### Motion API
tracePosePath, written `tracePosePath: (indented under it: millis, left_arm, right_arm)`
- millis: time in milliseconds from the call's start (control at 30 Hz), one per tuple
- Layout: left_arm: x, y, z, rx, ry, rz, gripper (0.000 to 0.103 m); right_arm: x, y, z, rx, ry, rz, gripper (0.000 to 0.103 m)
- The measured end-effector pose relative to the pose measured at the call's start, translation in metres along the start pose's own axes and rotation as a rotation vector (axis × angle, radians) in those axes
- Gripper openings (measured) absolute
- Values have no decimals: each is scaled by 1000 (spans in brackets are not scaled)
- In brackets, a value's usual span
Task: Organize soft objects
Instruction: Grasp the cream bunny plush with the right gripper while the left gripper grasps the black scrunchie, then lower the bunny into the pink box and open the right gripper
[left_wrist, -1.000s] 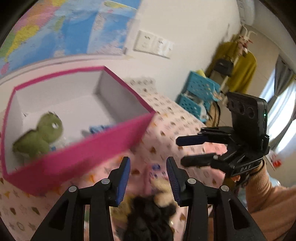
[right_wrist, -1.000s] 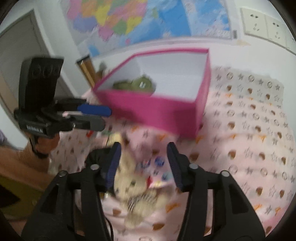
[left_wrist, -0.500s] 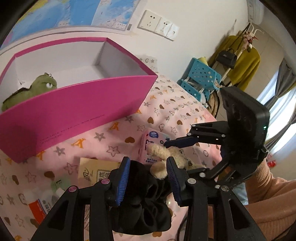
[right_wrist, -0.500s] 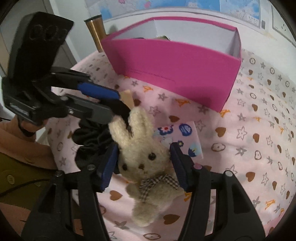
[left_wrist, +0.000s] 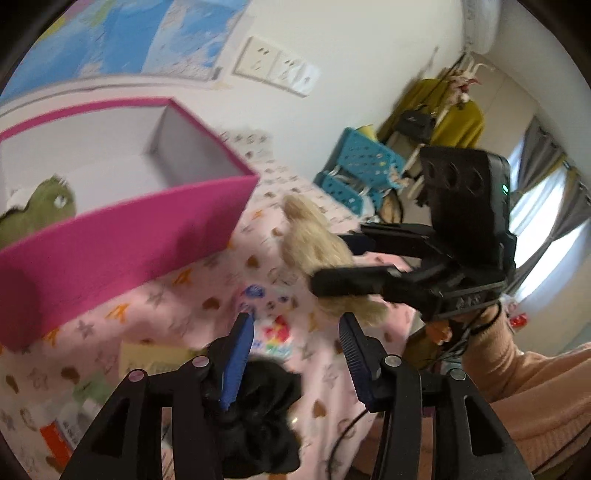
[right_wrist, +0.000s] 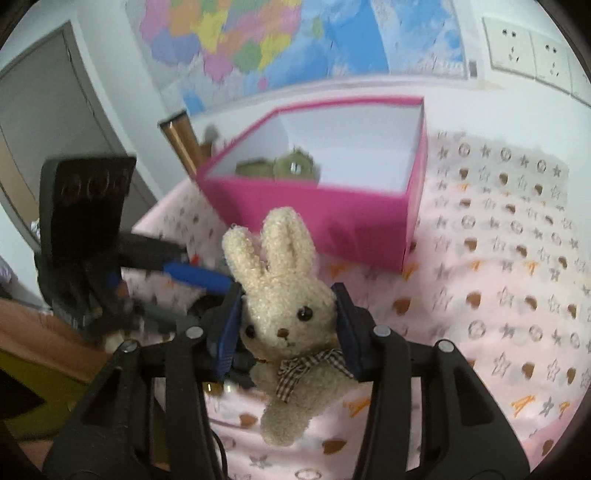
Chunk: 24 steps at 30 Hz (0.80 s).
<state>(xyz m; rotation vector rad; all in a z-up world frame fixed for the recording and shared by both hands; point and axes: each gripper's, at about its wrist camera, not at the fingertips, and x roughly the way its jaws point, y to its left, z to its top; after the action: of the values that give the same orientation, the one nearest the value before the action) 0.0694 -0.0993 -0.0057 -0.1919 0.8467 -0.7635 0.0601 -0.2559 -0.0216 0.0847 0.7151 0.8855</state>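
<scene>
**Rabbit clamped on my right, scrunchie loose under my left**

On my right wrist view, lower centre, the right gripper (right_wrist: 288, 325) is clamped on the cream plush rabbit (right_wrist: 286, 314), both pads pressing its head; its jaws have just been closing. The body and checked bow dangle below. Only this view shows the rabbit's face. Behind it, centre frame, sits the pink box (right_wrist: 332, 221) with the green plush toy (right_wrist: 291, 166) inside.

The left wrist view gives the rabbit side-on at centre right. At bottom centre, the left gripper (left_wrist: 295, 354) stands apart, jaws just having opened, with the black scrunchie (left_wrist: 258, 417) lying below them on the pink star-print cloth (left_wrist: 192, 295).
</scene>
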Motion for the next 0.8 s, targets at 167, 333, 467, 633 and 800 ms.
tracePosePath:
  millis: [167,333,467,633,800]
  left_arm:
    - [2,-12,26,50,-46,-13,47]
    - [6,-10,54,64,-79,12,41]
    - [8,4,80,44,-104,53,38]
    - [14,35,107,-17,-96,102,33]
    - [30,71,125,-108,-59,132,32]
  right_arm:
    - [0,4,36,-24,-61,-3,50]
    - [12,4,78,-89,-70,-13,50]
    - [29,-8,106,-109,-57,-42,50]
    - [59,-26,134,-93,-17,-65,50]
    - [92,-42,151,-93,42,-139,50]
